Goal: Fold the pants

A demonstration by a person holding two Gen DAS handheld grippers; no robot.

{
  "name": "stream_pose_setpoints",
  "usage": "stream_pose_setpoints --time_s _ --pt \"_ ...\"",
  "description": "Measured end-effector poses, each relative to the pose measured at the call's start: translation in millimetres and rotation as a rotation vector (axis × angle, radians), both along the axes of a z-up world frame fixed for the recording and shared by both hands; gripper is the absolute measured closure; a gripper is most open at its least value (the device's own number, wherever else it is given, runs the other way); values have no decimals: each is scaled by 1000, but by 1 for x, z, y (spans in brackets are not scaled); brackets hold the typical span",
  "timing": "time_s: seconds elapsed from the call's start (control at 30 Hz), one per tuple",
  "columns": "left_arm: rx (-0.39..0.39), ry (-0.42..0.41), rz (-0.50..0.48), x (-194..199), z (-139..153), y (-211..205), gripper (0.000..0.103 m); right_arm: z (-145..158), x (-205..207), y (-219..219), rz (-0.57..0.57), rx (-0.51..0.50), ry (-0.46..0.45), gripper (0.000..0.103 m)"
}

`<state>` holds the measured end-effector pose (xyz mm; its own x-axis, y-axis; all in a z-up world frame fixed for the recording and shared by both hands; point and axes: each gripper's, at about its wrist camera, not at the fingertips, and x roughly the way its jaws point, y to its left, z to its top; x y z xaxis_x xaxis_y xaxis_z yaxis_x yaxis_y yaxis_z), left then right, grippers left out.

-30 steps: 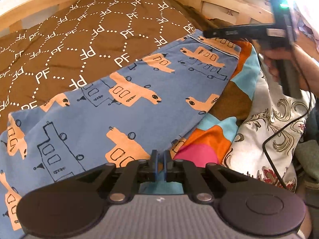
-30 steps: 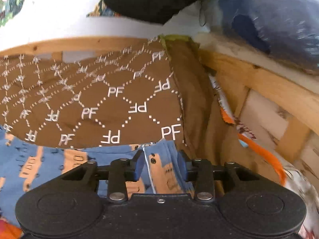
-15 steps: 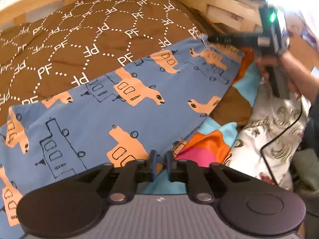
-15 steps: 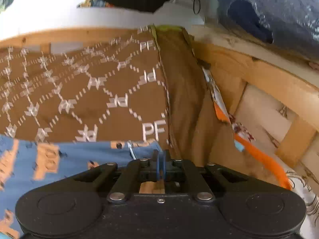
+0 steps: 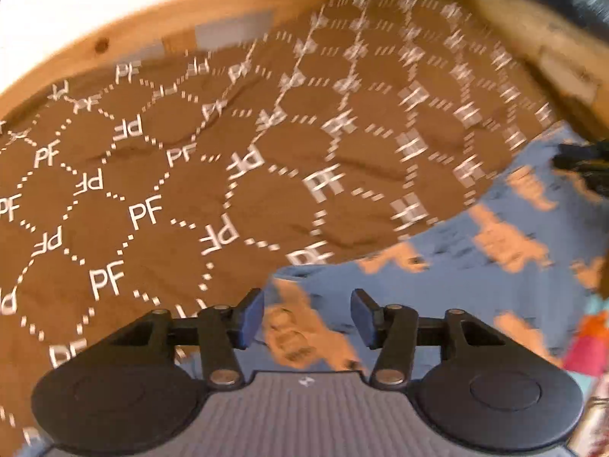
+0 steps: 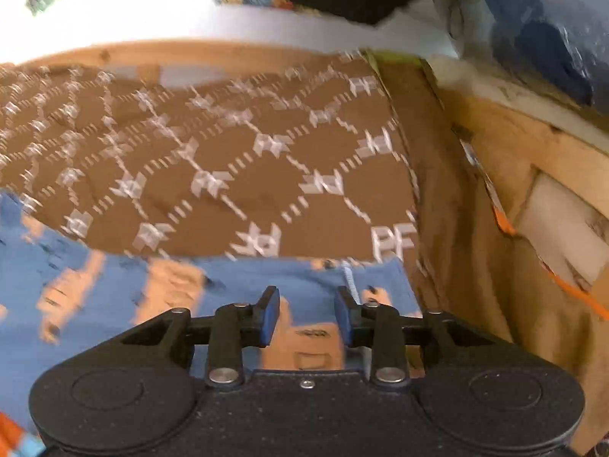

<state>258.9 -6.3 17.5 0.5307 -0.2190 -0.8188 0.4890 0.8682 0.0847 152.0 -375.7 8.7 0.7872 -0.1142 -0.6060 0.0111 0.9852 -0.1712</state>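
Both grippers have just let go! The left gripper [image 5: 307, 318], which a second ago had its blue pads pressed together on the fabric, now has its fingers spread wide with nothing between them, and the right gripper [image 6: 306, 316], clamped tight on the cloth edge half a second back, has opened too, its pads parted over the material. Right beneath both sits the task's thing: the blue pants [image 5: 475, 266] with the orange vehicle print, lying flat on the bed, their white-stitched edge [image 6: 348, 278] just ahead of the right pads. My read is that a fold or a straightening pull has been laid down and released, so the next step looks like a fresh grab for another fold. Both views are smeared with motion blur, so the hands are on the move and I can't tell how neat the lay is. Beyond the pants stretches the brown bedcover [image 5: 152, 190] with its white PF lattice, and past that the wooden bed frame [image 6: 533, 141] walls it all in. That frame is the only container here, and it holds the cover, the pants and a sliver of colourful patterned cloth [image 5: 586, 342] at the right edge.
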Motion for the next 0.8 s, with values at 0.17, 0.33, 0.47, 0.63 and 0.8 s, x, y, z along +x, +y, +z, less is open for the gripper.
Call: stream_pose_setpoints --time_s 0.17,0.33,0.47,0.63,0.8 --pt "76 -14 23 19 -17 -12 90 -1 1 -7 -14 -2 -10 84" --pt "108 -55 52 20 -22 -18 89 -5 -1 1 -9 -53 -20 85" --pt "81 -121 158 10 -10 -21 74 3 -11 13 32 -75 -77 69" --pt "-23 -165 73 -28 -8 -40 56 2 -12 49 321 44 -66 44" --pt "86 -130 24 -40 -38 -57 55 -17 16 42 245 -9 27 52"
